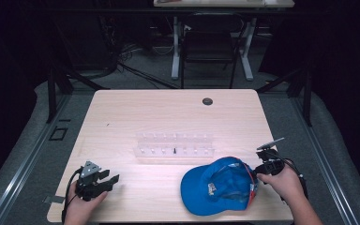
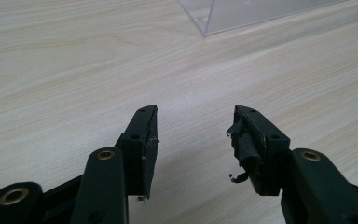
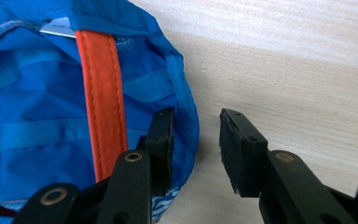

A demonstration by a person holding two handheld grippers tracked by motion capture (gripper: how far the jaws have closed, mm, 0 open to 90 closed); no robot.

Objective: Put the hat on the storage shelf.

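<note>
A blue cap (image 1: 215,187) lies upside down on the light wooden table (image 1: 145,112), near the front right. Its inside shows an orange band (image 3: 102,102) and a white label. My right gripper (image 1: 257,169) is at the cap's right edge. In the right gripper view the right gripper (image 3: 198,116) is open and straddles the cap's (image 3: 37,116) rim: one jaw is inside the cap, the other outside over bare wood, with a gap beside the rim. My left gripper (image 1: 112,177) rests at the front left, open, and the left gripper (image 2: 196,112) has nothing between its jaws.
A clear plastic rack (image 1: 174,145) with small pegs stands across the middle of the table; its corner (image 2: 242,14) is ahead of the left jaws. A dark round grommet (image 1: 207,101) sits near the far edge. A desk and a chair stand beyond the table.
</note>
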